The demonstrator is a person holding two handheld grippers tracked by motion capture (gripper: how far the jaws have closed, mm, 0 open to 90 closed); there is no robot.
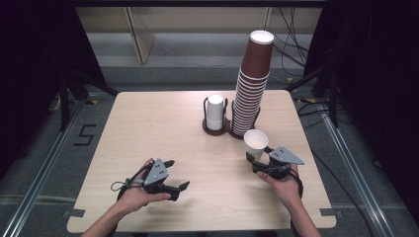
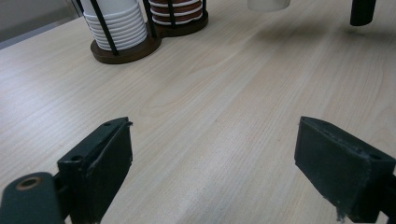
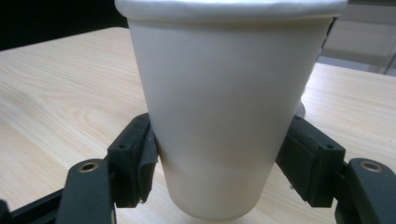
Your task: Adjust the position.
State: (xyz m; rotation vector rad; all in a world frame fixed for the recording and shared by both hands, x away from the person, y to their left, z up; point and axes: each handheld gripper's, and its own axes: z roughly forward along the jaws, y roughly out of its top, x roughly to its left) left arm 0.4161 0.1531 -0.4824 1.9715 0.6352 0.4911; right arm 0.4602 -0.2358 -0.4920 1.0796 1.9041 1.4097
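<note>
A white paper cup (image 1: 255, 142) stands upright between the jaws of my right gripper (image 1: 259, 160), which is shut on its lower wall (image 3: 219, 121), right of the table's middle and just in front of the cup holders. My left gripper (image 1: 177, 177) sits low at the front left of the table with its jaws apart and nothing between them (image 2: 212, 163). A short stack of upside-down white cups (image 1: 215, 112) stands in a dark wire holder. Beside it rises a tall stack of brown cups (image 1: 252, 84).
The pale wooden table (image 1: 148, 128) has bare surface across its left half and centre. The two-ring holder base (image 2: 140, 46) stands at the back middle. Dark stands and cables surround the table on the floor.
</note>
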